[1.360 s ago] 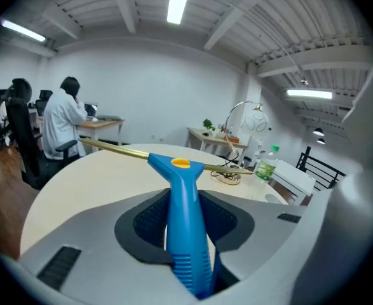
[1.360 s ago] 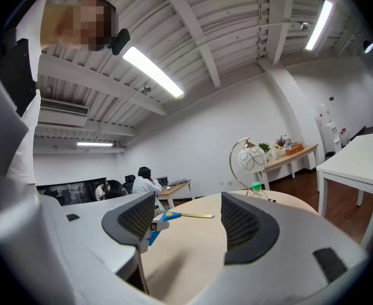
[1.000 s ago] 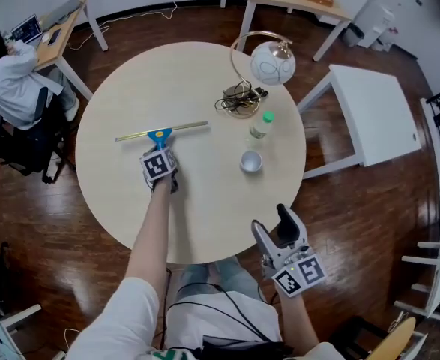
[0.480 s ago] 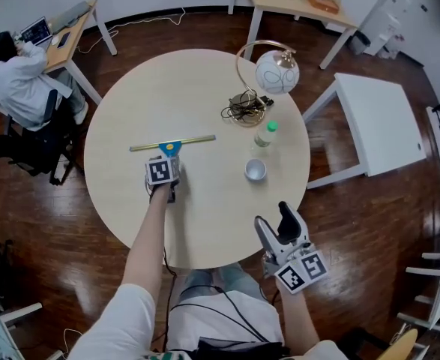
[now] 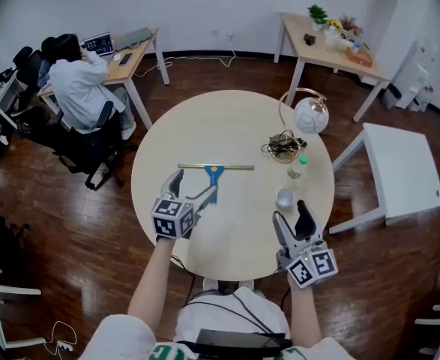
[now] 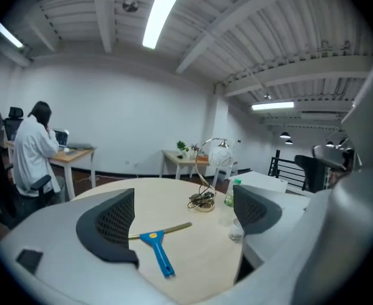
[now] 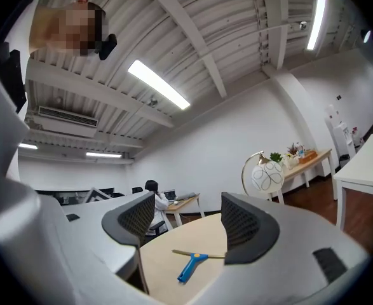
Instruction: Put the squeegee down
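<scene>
The squeegee (image 5: 214,173), with a blue handle and a long thin blade, lies flat on the round pale table (image 5: 167,163), free of both grippers. It also shows as the squeegee (image 6: 157,251) and the squeegee (image 7: 189,265) in the two gripper views. My left gripper (image 5: 196,183) hangs above the table just on the near side of the handle. Its jaws are opening wide with nothing between them, as the left gripper (image 6: 183,218) shows. My right gripper (image 5: 293,220) stands open and empty over the table's near right edge.
On the right of the table stand a globe lamp (image 5: 309,115) with a cable tangle (image 5: 283,147), a clear bottle (image 5: 297,167) and a small cup (image 5: 284,198). A white side table (image 5: 403,175) is to the right. A person (image 5: 81,81) sits at a desk at the far left.
My left gripper has let go of the squeegee handle, opened wide, risen and drawn back toward me. The squeegee stays flat on the table. The right gripper rose a little.
</scene>
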`<move>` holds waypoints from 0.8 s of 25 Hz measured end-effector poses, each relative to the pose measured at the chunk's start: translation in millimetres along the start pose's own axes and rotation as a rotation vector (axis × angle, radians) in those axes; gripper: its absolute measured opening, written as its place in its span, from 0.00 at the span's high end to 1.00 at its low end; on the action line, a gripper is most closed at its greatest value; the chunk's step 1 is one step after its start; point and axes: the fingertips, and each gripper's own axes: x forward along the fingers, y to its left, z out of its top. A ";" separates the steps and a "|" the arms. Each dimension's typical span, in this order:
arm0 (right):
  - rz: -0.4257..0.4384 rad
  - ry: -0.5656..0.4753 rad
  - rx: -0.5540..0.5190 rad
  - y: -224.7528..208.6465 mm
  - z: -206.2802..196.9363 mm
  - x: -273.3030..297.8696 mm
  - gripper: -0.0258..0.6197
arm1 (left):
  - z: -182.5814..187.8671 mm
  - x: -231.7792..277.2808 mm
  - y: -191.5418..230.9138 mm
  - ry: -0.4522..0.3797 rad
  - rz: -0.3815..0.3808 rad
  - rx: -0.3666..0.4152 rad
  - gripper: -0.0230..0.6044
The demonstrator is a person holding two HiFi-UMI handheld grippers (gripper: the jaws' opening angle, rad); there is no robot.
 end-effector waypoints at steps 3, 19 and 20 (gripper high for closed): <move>-0.020 -0.073 -0.037 8.6 21.5 1.5 0.44 | 33.7 -57.9 -22.2 -0.146 0.031 0.050 0.18; 0.098 -0.049 -0.208 55.7 24.5 10.2 0.44 | 56.2 -162.0 -30.2 -0.376 0.228 0.125 0.23; 0.102 -0.046 -0.210 56.8 23.5 10.8 0.44 | 60.3 -164.2 -31.3 -0.387 0.228 0.110 0.24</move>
